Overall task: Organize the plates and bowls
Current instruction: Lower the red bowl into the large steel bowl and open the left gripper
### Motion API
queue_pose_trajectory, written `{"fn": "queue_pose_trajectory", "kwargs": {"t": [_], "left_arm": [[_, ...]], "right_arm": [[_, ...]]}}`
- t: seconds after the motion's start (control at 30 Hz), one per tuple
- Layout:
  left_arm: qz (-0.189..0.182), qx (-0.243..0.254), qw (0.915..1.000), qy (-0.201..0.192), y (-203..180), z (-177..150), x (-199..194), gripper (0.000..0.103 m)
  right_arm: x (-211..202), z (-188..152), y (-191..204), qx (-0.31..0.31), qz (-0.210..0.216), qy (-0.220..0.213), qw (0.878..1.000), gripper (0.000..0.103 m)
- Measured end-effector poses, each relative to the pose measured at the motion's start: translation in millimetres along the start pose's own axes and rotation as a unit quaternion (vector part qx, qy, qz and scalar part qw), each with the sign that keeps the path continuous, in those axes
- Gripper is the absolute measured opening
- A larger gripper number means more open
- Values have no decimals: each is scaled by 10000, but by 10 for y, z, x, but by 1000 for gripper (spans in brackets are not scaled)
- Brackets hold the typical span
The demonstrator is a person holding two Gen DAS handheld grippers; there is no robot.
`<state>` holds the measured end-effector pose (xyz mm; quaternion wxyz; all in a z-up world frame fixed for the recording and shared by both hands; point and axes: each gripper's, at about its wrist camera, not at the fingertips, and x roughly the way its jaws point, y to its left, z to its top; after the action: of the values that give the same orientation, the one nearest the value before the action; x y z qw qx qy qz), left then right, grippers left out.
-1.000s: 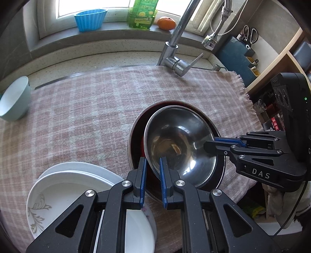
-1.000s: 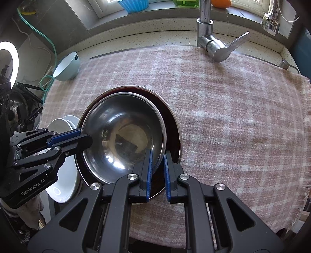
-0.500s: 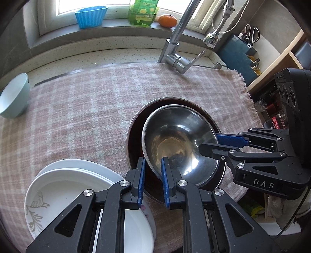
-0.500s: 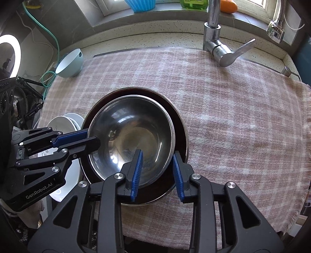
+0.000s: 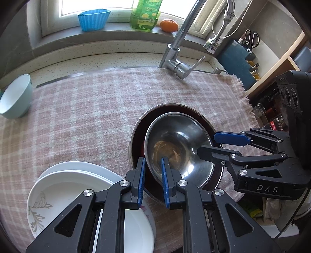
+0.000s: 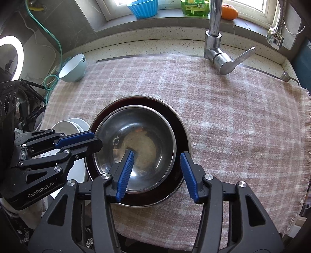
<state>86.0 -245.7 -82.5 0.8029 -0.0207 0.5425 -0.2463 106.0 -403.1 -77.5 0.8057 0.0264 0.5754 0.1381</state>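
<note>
The left gripper's (image 5: 152, 180) jaws stood nearly closed, pinching the near rim of the steel bowl (image 5: 178, 144), one blue pad inside the wall and one outside. The right gripper's (image 6: 156, 172) jaws were opening and stood about half apart, straddling the opposite rim of that bowl without pressing on it: one pad hung over the bowl's inside, the other outside its edge.

The steel bowl sat nested, slightly off-centre, in a wider dark bowl with a metal rim (image 6: 178, 124). Both rested on a pink plaid cloth (image 6: 223, 116) spread over the counter (image 5: 116, 60).

Just beside the dark bowl, under the left gripper, lay a stack of white plates (image 5: 64, 186); the top one bore a grey leaf pattern. A pale blue bowl (image 5: 15, 97) lay tilted at the cloth's far left edge, well apart from the stack.

Behind the cloth rose a chrome faucet (image 6: 215, 39). On the windowsill stood a blue fluted cup (image 5: 94, 19), a green bottle (image 5: 145, 15) and an orange (image 5: 169, 25).
</note>
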Motion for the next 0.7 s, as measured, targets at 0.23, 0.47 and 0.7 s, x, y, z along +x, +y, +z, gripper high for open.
{"fn": "queue_pose_trajectory", "kwargs": {"t": [0.23,0.47,0.7], "left_arm": [[-147,-159,9995,-217,20,56,-158,15],[-242,-332,9976,-565,54,117,-417,64],[40,-825,9918,-977,395,140,-792,64]], "right_arm": [[-227,51,-41,67,199,-316,9993,70],[-479,220,56,-101,646,-656,9957,90],[-641,507,272,-146,1231,-791,9891,91]]}}
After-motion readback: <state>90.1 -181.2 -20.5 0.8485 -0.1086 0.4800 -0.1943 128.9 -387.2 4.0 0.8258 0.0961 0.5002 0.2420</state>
